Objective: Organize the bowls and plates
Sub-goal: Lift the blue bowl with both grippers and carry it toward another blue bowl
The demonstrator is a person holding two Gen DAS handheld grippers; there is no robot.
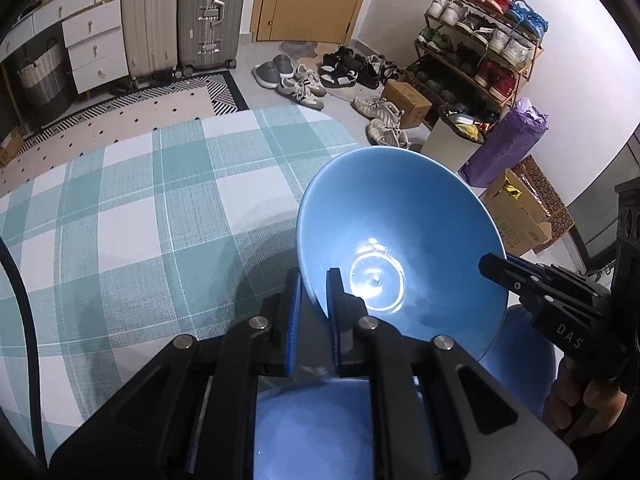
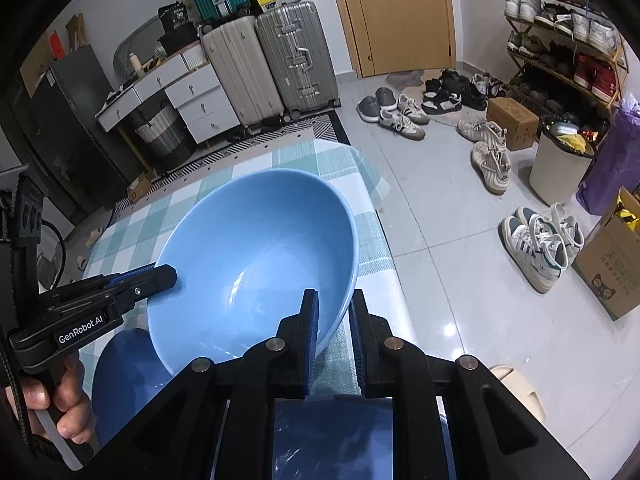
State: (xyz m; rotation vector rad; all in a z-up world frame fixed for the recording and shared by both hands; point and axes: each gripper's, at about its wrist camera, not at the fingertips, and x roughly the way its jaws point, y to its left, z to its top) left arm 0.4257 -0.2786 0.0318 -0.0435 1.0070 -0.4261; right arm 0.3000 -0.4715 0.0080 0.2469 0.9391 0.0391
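Left gripper (image 1: 313,280): my jaws are clamped on the near-left rim of the light blue bowl (image 1: 400,240), one pad outside the wall, one inside.
Bowl: held between my two grippers, off the table and tipped so its inside faces both wrist cameras; it hangs over the checked tablecloth (image 1: 140,208).
Right gripper (image 2: 334,300): closed on the opposite rim of the same bowl; the inner pad is flat against the wall, the outer pad's contact I cannot fully make out.
Step in hand, my reading: carrying the bowl two-handed toward a stack.
Doing it well: keep both grips equally firm, move both hands together, level the bowl before lowering, and let go only once it is seated.
Risk: thin rim bites on a smooth, glossy wall; a twist of either wrist could let it slip.
Below the bowl: darker blue dishes (image 1: 320,432), one under each gripper and another to the side in each view; likely the place it belongs, though plate or bowl I cannot tell.
Left of the table: drawers (image 2: 192,100) and suitcases (image 2: 264,60), well apart.
Table edge: just beside the bowl on the right, tiled floor below.
Right, on the floor: shoes (image 2: 536,244), a bin (image 2: 560,168), cardboard boxes, a shoe rack (image 1: 480,40); none in my path.
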